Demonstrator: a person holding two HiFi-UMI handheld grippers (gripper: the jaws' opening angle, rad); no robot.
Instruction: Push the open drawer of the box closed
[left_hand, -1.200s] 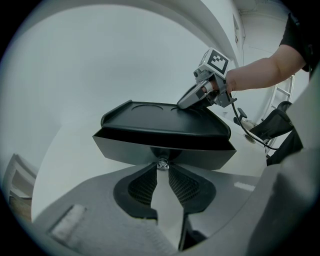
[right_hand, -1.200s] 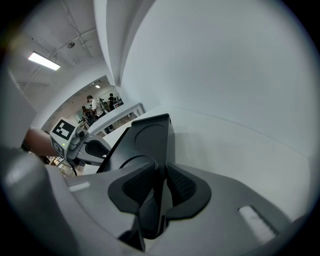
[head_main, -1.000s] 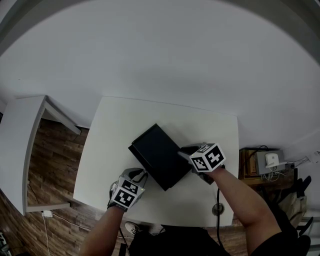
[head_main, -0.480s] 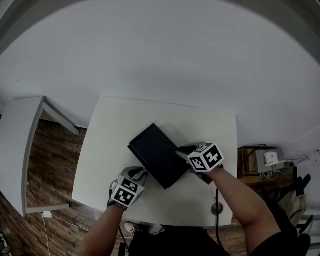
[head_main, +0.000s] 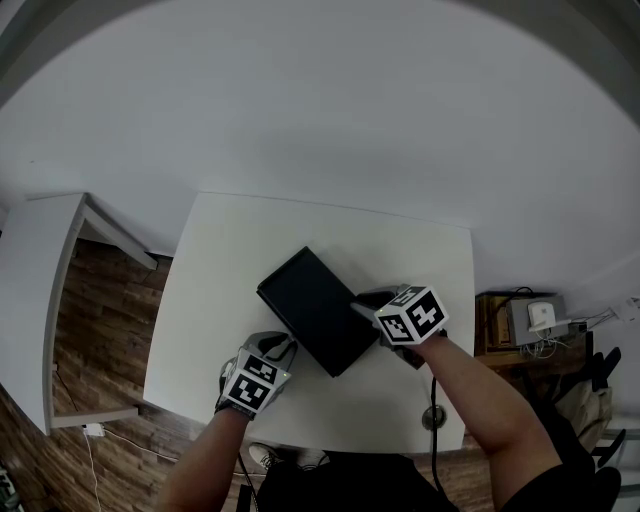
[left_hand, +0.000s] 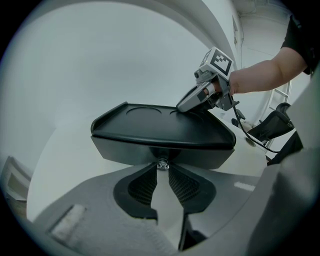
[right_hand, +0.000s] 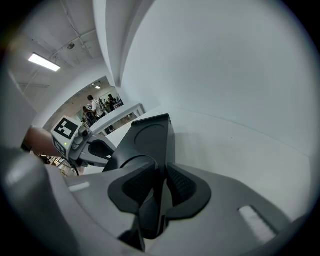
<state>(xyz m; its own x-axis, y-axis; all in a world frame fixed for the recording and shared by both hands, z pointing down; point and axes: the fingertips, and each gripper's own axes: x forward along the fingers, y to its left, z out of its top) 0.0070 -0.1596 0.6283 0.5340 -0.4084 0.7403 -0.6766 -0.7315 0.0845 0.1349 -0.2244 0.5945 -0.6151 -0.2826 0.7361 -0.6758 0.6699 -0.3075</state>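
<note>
Drawer knob (left_hand: 161, 163) sits pinched in your left tongs (left_hand: 161, 170), the box (head_main: 315, 308) broadside to them, right tongs (right_hand: 161, 166) clamping its opposite edge.

The matt black plastic box (head_main: 315, 325) has a shiny metal knob (left_hand: 161, 164).

surface: white table (head_main: 220, 300) | on it: black box (head_main: 318, 312), lying diagonal, near front edge

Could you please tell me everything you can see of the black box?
The black box is matte, plastic-looking, flat and rectangular, with a raised rim and round recesses on top. It lies askew on the white table. Its front drawer looks pushed in; the left gripper pinches its metal knob, the right gripper clamps one edge.
</note>
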